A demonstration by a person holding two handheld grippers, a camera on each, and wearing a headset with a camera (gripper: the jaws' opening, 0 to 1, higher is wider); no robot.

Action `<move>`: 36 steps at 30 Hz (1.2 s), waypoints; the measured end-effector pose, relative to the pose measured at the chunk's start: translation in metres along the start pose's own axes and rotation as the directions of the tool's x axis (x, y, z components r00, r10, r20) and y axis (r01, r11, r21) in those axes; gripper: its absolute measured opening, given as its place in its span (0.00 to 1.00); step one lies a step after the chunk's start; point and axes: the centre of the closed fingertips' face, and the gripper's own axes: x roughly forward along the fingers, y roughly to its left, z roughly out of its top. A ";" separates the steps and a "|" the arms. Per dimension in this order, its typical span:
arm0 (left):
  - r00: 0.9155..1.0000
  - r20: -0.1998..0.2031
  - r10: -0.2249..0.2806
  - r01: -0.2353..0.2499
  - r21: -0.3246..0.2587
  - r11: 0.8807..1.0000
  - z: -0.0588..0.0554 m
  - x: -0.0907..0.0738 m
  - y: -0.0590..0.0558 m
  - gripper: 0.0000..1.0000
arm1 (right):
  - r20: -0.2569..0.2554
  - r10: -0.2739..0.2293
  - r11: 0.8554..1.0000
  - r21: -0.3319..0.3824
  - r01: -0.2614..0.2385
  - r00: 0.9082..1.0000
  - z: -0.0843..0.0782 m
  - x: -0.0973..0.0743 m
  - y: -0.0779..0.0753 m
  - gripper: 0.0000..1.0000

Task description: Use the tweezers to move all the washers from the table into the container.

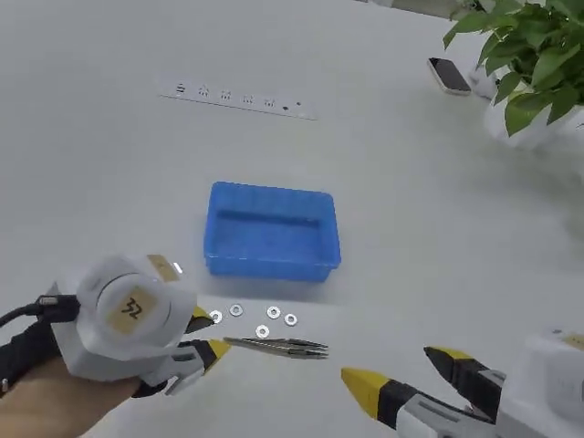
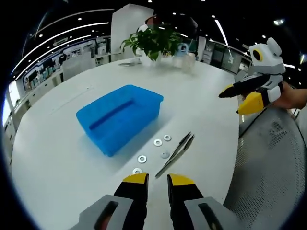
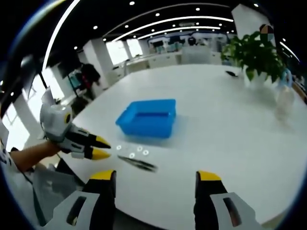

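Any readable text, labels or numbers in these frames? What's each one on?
"32": on the tan sticker atop the left tool.
Markings on the power strip: too small to read.
Label on the right tool: cut off at the frame edge, unreadable.

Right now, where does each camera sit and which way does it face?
Head view: on the person's head, facing down at blue container, washers, tweezers; left tool, a hand, right tool show.
Left gripper view: on the left tool, facing along its jaws at the tweezers; right tool at right.
Right gripper view: on the right tool, facing the container; left tool at left.
All share container, washers, tweezers.
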 end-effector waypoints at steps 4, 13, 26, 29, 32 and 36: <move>0.999 -0.028 -0.018 0.019 0.047 0.999 -0.006 0.014 0.000 0.10 | -0.008 -0.004 1.000 0.009 0.004 1.000 -0.004 -0.003 0.000 0.65; 0.996 -0.066 -0.052 0.061 0.142 0.988 -0.011 0.022 0.000 0.03 | -0.014 0.012 1.000 0.000 -0.012 1.000 -0.002 0.001 0.011 0.64; 0.995 -0.040 -0.088 0.095 0.240 0.966 0.004 -0.006 -0.026 0.00 | -0.056 0.118 0.988 -0.096 -0.123 0.991 0.002 0.021 0.048 0.64; 0.997 -0.014 -0.077 0.078 0.244 0.967 0.017 -0.018 -0.031 0.00 | -0.086 0.149 0.975 -0.152 -0.161 0.985 -0.002 0.027 0.057 0.63; 0.997 0.026 -0.075 0.067 0.228 0.971 0.033 -0.029 -0.035 0.00 | -0.122 0.190 0.960 -0.185 -0.210 0.974 -0.010 0.036 0.068 0.62; 0.994 0.070 -0.080 0.063 0.215 0.975 0.051 -0.043 -0.042 0.00 | -0.151 0.235 0.934 -0.238 -0.266 0.960 -0.012 0.045 0.083 0.61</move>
